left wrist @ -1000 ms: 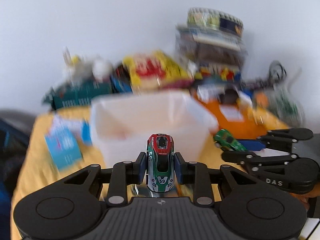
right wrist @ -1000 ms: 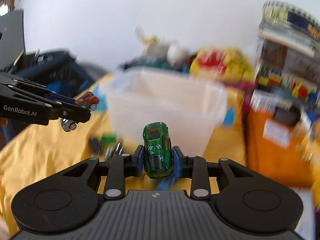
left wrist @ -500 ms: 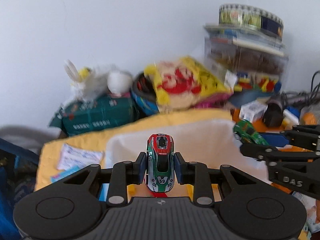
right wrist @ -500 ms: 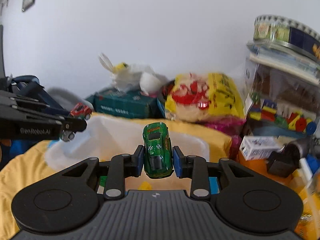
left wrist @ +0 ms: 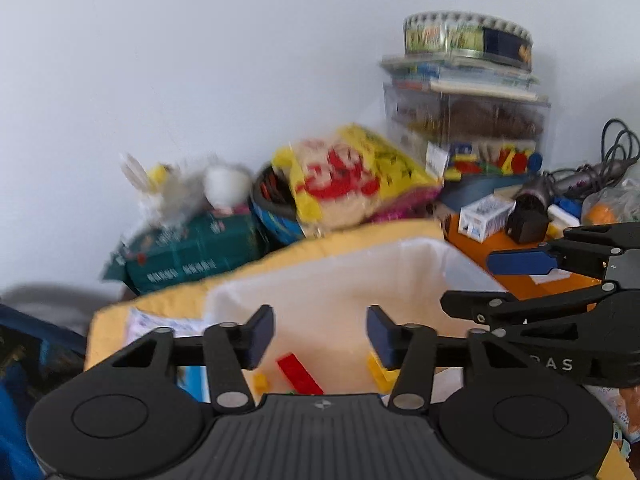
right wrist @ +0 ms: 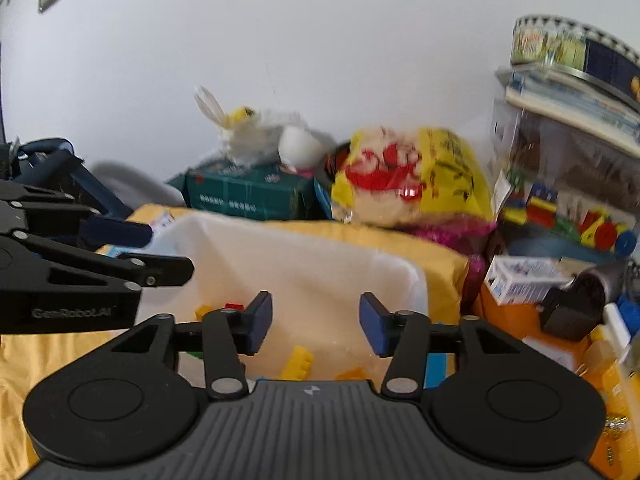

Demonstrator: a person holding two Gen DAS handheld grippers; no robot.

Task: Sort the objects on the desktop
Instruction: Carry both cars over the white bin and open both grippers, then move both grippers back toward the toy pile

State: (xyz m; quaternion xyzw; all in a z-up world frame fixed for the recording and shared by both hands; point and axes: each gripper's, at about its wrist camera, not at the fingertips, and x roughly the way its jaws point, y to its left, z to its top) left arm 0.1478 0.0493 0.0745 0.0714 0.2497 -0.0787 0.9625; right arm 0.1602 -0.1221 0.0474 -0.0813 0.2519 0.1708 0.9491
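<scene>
A white translucent plastic bin stands on the yellow cloth, with red and yellow toy bricks on its floor. My left gripper hangs over the bin's near side, its jaws opening with nothing between them. My right gripper hangs over the same bin, jaws also opening and empty. Each gripper shows from the side in the other's view: the right gripper and the left gripper. The two toy cars are out of sight.
Clutter lines the wall behind the bin: a green box, a yellow and red bag, a white plush toy, a clear case with a round tin on top. An orange box with small items stands right of the bin.
Both grippers have let go of their toy cars, the red-green one on the left and the green one on the right, and the jaws now stand apart over the bin. The cars have dropped from view.
</scene>
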